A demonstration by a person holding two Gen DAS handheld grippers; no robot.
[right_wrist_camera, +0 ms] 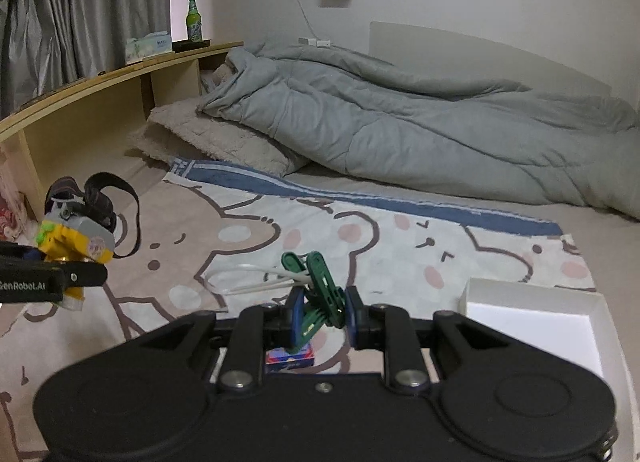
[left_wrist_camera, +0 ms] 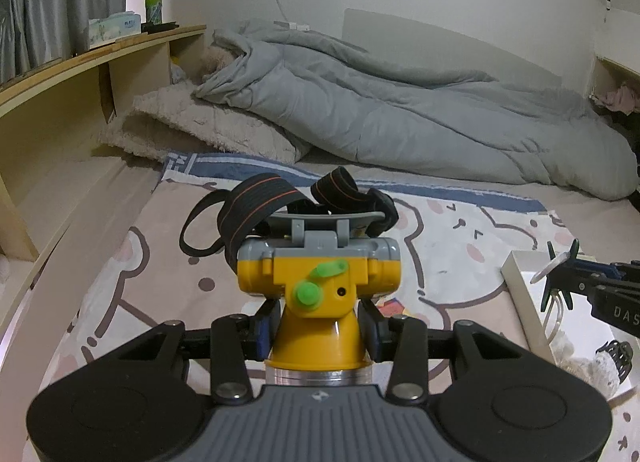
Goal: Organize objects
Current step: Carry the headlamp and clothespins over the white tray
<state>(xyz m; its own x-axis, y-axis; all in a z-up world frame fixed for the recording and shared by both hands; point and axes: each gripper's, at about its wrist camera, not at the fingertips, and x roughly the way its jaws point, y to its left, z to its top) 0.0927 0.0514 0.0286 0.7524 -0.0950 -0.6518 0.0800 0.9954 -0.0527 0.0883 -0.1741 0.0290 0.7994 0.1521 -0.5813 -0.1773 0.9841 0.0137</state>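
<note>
My left gripper (left_wrist_camera: pixel 318 332) is shut on a yellow and grey headlamp (left_wrist_camera: pixel 318 282) with a black elastic strap (left_wrist_camera: pixel 256 202), held above the cartoon-print sheet (left_wrist_camera: pixel 440 246). It also shows in the right wrist view (right_wrist_camera: pixel 76 240) at the far left. My right gripper (right_wrist_camera: pixel 320 322) is shut on a green clothes clip (right_wrist_camera: pixel 320 286) that has a white cord loop (right_wrist_camera: pixel 240 282) hanging from it. In the left wrist view the clip (left_wrist_camera: pixel 560 274) hangs over a white box (left_wrist_camera: pixel 524 294) at the right.
A white open box (right_wrist_camera: pixel 532 314) lies on the bed at the right. A small blue and red box (right_wrist_camera: pixel 290 358) lies under the right gripper. A grey duvet (right_wrist_camera: pixel 400 122) and pillow (right_wrist_camera: pixel 216 142) fill the back. A wooden shelf (right_wrist_camera: pixel 120 78) holds a green bottle (right_wrist_camera: pixel 193 18).
</note>
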